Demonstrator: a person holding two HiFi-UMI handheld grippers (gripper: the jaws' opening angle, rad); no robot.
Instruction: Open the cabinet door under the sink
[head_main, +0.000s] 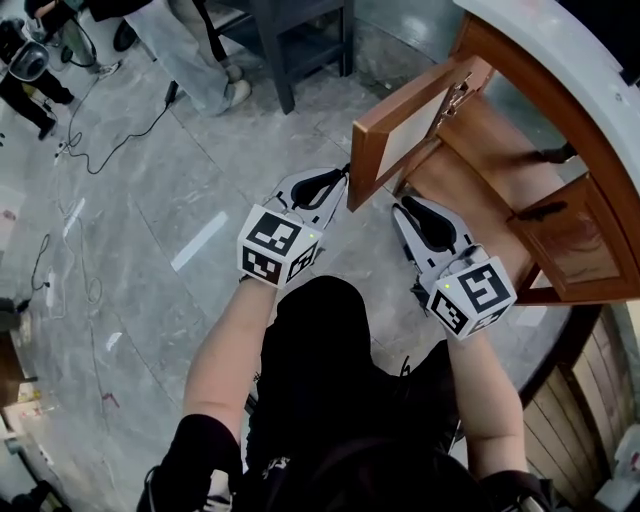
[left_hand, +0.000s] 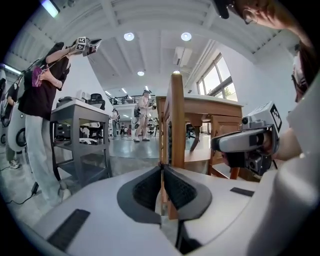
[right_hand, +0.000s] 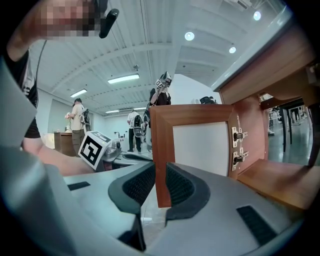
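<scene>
We judge the opening nearly done: the brown wooden sink cabinet (head_main: 500, 160) at the right of the head view lies exposed, and its wood-framed cabinet door with a pale panel (head_main: 405, 135) is swung wide out at upper centre. The right gripper (right_hand: 161, 172) has its fingers clenched on the door's free edge. The left gripper (left_hand: 161, 172), fingers pressed together on nothing, sits just beside the door's outer side. Next we would nudge the door wider or let go and back off. That left gripper would block further swing. A second wooden door (head_main: 585, 245) hangs at far right. The grey metal table (left_hand: 80, 110), a bystander (head_main: 200, 60) and a black cable (head_main: 130, 135) are well apart, at upper left.
</scene>
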